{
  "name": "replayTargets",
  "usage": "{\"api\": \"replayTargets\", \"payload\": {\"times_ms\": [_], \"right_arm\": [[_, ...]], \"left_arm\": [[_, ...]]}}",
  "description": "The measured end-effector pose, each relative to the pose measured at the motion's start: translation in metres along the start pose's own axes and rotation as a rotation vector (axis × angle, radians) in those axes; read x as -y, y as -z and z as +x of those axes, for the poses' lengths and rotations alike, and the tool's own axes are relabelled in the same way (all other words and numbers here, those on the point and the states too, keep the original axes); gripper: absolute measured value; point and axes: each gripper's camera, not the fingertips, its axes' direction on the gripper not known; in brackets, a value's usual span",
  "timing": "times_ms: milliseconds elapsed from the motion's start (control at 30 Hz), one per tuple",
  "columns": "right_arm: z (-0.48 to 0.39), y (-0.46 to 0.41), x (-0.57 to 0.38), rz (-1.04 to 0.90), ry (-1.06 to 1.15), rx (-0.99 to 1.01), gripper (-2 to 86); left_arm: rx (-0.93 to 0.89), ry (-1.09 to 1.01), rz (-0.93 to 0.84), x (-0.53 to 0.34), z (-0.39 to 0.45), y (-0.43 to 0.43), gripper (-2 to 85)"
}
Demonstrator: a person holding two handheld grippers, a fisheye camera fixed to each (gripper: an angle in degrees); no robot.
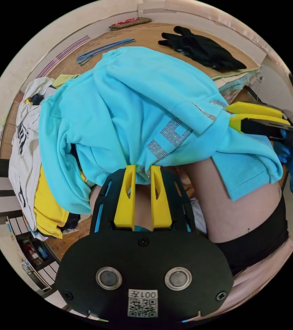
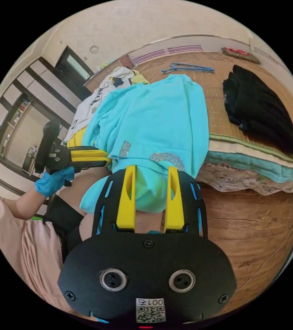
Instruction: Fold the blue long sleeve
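I have the blue long sleeve [image 1: 132, 113] lifted at the near edge of the bed, most of it draped over the woven mat [image 1: 146, 36] and the pile of white and yellow clothes [image 1: 29, 161], with one cuffed end hanging down over my leg. My left gripper [image 1: 143, 170] has its jaws drawn close on a pinch of fabric right by the rhinestone lettering [image 1: 168, 135]; the grip looks thin, only the tips biting. My right gripper [image 2: 150, 172] has its jaws standing wider, with a thick bunch of the blue cloth between them, and I cannot tell whether both jaws truly press on it. What worries me is the left pinch slipping off the slick studded patch if I pull sideways, letting that corner drop. I also think the garment could drag the clothes pile along, since it lies right on top of it. The black garment [image 2: 259, 106] and blue hangers [image 2: 187, 67] lie well apart, so I judge them no trouble. The dangling sleeve may fold under itself if I lay it down as is.
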Motion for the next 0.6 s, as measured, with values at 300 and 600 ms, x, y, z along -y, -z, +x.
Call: {"api": "replayTargets", "payload": {"times_ms": [300, 600], "right_arm": [[-0.02, 0.015, -0.034, 0.071, 0.136, -0.009, 4.0], [-0.067, 0.061, -0.053, 0.189, 0.274, -0.199, 1.6]], "left_arm": [[0.01, 0.089, 0.089, -0.046, -0.015, 0.051, -0.7], [0.164, 0.164, 0.315, -0.139, -0.047, 0.167, -1.1]]}}
